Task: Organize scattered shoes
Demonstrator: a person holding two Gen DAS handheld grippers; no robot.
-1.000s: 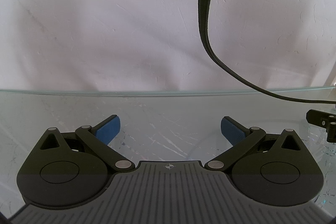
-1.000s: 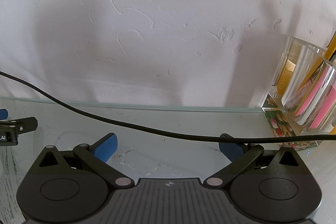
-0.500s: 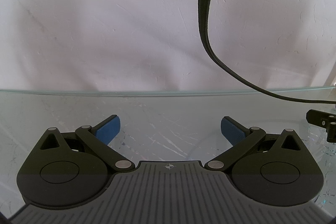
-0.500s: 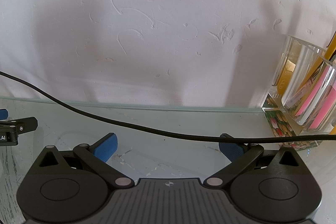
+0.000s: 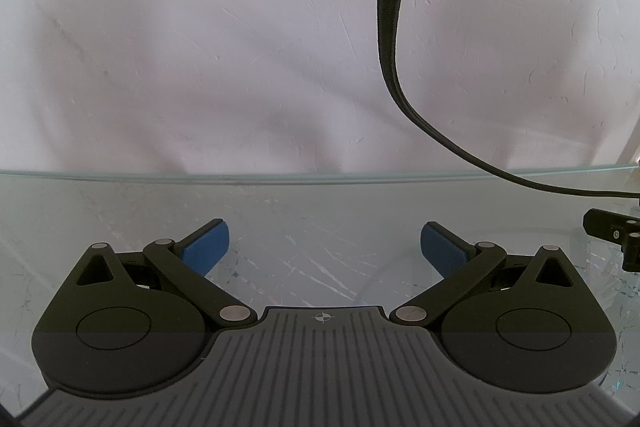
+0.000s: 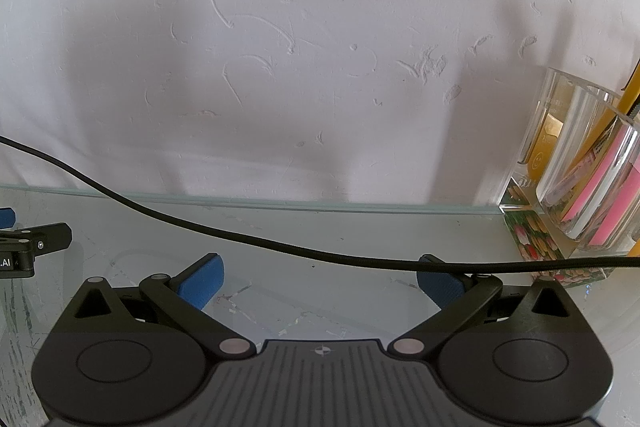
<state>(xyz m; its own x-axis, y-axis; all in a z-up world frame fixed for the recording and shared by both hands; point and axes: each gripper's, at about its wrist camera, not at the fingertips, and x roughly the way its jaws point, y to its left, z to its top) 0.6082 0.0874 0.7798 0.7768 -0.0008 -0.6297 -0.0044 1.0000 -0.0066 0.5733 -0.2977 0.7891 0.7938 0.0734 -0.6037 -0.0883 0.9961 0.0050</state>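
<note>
- Glass tabletop (image 5: 320,203) filled the lower half of our left wrist view, its far edge running along a rough white wall (image 5: 200,47).
- We held the left gripper (image 5: 325,245) low over that glass, its blue-padded fingers (image 5: 206,247) spread wide apart with nothing between them.
- We saw a black cable (image 5: 390,27) drop from the top of the view and curve off to the right, toward a black part of the right gripper (image 5: 612,231) at the right edge.
- We saw no shoes in this view, so we could not tell where they lay.
- Our right wrist view showed the same glass tabletop (image 6: 320,239) and wall (image 6: 280,47).
- We held the right gripper (image 6: 320,285) with its blue fingers (image 6: 202,285) also set wide apart and gripping nothing.
- The cable (image 6: 280,247) crossed this view from left to right, passing in front of the right-hand finger.
- A clear glass holder (image 6: 580,163) with pink and yellow items inside stood at the right, on the tabletop near the wall.
- A piece of the left gripper (image 6: 36,245) showed at the left edge, well apart from the holder.
- No shoes showed here either.
</note>
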